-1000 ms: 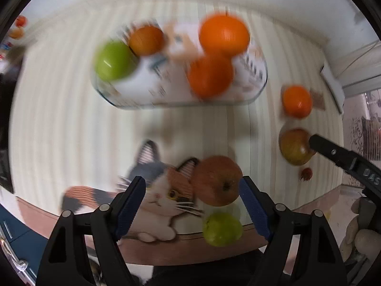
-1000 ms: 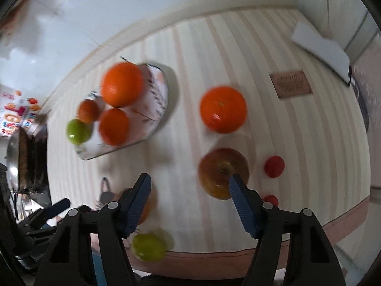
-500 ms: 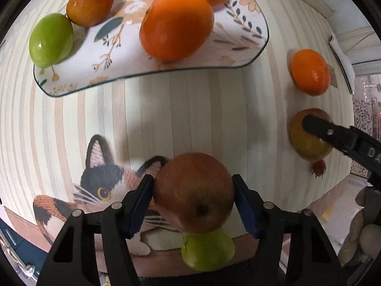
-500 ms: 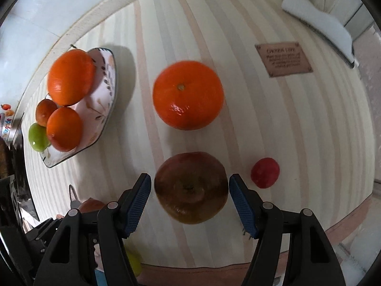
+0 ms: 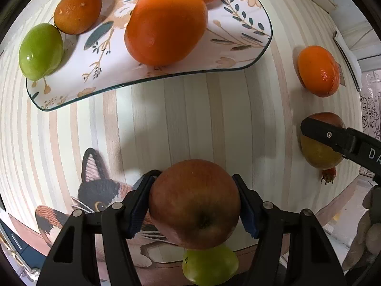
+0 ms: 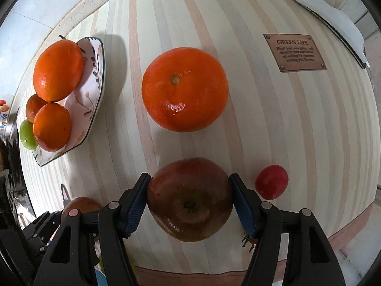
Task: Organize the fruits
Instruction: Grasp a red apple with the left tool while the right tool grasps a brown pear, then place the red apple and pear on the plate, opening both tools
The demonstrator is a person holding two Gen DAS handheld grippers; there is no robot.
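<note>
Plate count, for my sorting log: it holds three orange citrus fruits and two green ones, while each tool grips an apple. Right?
Not quite. The left wrist view shows only one green fruit on the plate; the other green fruit lies off it, beside the left tool. Everything else stands.

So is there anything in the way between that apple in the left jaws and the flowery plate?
Nothing visible. Bare striped mat lies between the apple held by the left gripper and the plate, whose near right part looks free beside the oranges.
</note>
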